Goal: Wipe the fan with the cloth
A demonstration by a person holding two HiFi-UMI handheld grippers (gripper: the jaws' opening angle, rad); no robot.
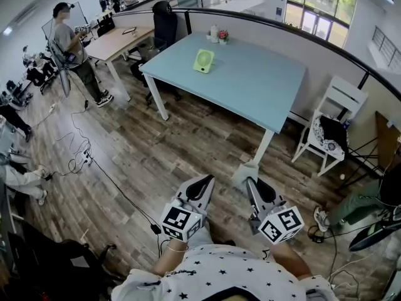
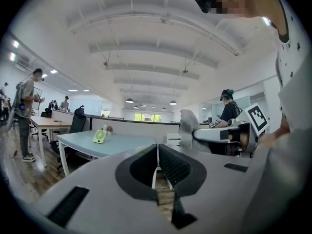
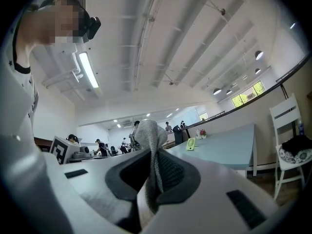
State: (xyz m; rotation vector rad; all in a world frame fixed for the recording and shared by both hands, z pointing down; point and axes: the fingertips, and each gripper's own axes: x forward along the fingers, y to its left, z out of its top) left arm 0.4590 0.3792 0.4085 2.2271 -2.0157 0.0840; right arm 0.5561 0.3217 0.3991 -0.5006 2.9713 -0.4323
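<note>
A small light-green fan [image 1: 203,61] stands upright on the far side of the pale blue table [image 1: 250,86], well ahead of both grippers. It also shows as a small fan [image 2: 99,136] in the left gripper view and a distant fan [image 3: 191,144] in the right gripper view. My right gripper [image 1: 250,182] is shut on a grey cloth [image 1: 243,173], whose fold sticks up out of the jaws as a knitted cloth [image 3: 148,135]. My left gripper [image 1: 203,182] is shut with nothing in it. Both are held over the wooden floor, short of the table.
A flower pot [image 1: 223,36] and a bottle stand at the table's far edge. A white chair [image 1: 329,130] holding a bag is at the right, and a black office chair [image 1: 164,17] is behind the table. A person [image 1: 69,42] stands by a wooden desk [image 1: 119,39]. Cables [image 1: 81,158] cross the floor at left.
</note>
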